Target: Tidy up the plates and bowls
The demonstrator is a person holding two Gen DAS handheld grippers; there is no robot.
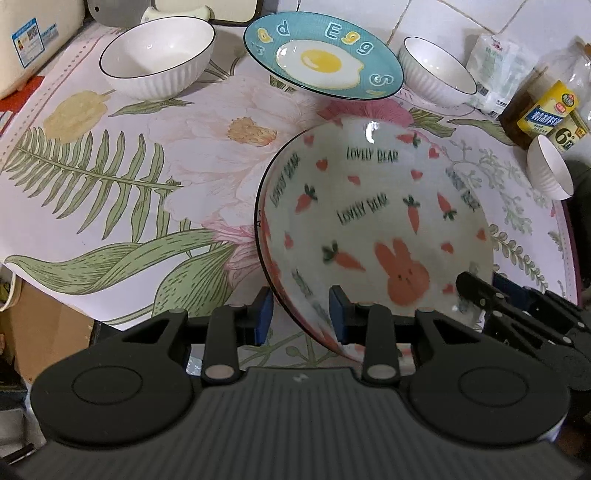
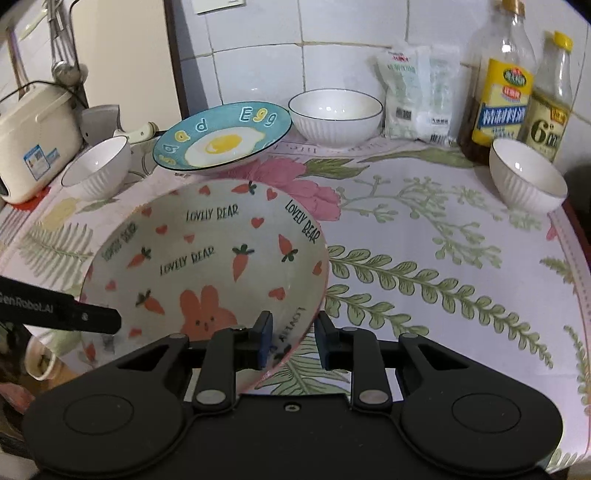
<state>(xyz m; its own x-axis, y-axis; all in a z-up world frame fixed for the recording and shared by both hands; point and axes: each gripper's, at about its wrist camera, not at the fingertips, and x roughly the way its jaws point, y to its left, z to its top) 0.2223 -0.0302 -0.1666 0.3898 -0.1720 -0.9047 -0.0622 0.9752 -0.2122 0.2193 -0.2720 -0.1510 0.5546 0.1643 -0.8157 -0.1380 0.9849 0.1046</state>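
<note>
Floral tablecloth (image 2: 424, 229), tilted rabbit-and-carrot plate (image 2: 207, 258)

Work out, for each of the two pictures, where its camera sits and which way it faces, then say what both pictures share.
Left wrist view: sits on the left gripper, looking steeply down onto the floral tablecloth; its own fingers straddle the rabbit plate rim, and the right gripper enters at right.
Right wrist view: sits on the right gripper, facing the tiled wall and bottles; its fingers straddle the plate's opposite rim, and the other gripper's finger enters at left.
Shared: the rabbit plate, egg plate and three white bowls.
</note>
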